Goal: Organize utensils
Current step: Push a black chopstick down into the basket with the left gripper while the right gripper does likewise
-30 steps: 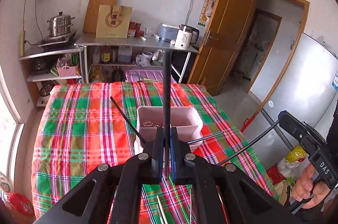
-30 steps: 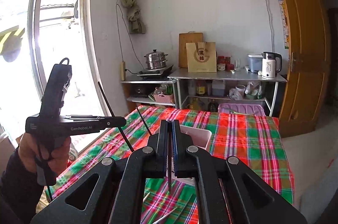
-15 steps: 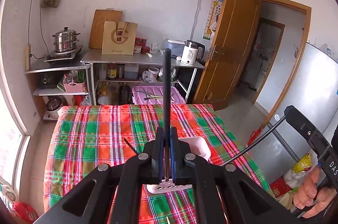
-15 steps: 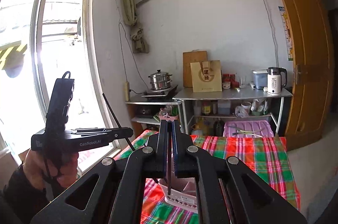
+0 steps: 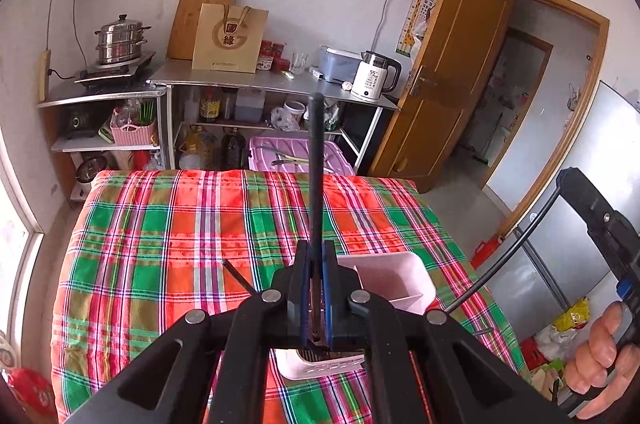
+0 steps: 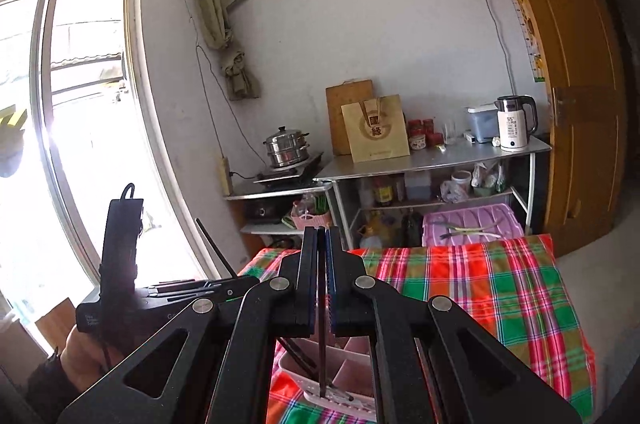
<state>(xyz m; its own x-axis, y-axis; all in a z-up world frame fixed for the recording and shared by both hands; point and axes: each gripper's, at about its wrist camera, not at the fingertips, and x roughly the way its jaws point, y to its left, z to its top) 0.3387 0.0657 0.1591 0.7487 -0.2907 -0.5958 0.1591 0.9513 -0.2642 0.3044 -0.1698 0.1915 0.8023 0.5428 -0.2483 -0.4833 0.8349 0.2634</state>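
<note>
Left wrist view: the left tongs (image 5: 316, 288) are clenched on a long, slim black utensil handle (image 5: 316, 160) that stands straight up out of the jaws, its top reaching far above the red-and-green plaid counter (image 5: 160, 232). Directly below sits the white plastic utensil caddy with inner dividers (image 5: 394, 282), its perforated near wall peeking out under the tongs. A second thin black rod (image 5: 237, 276) leans out to the left of the tongs. At the far right edge, a hand grips the other tool's body.

The danger here: that handle is tall and skinny, pinched low down, so any wobble could swing its hidden lower end onto a divider or the rim instead of into a slot. And the caddy looks light; a sideways nudge could tip it.

Right wrist view: the right tongs (image 6: 322, 304) are squeezed shut on a thin dark stick (image 6: 322, 364), which hangs down from the jaws with its tip inside the white plastic utensil caddy (image 6: 348, 352), near a divider. Another dark utensil already leans in the left compartment. Both tools crowd the same small box, so a collision between them is a real risk; which slot the stick's tip has found, I cannot tell.
</note>
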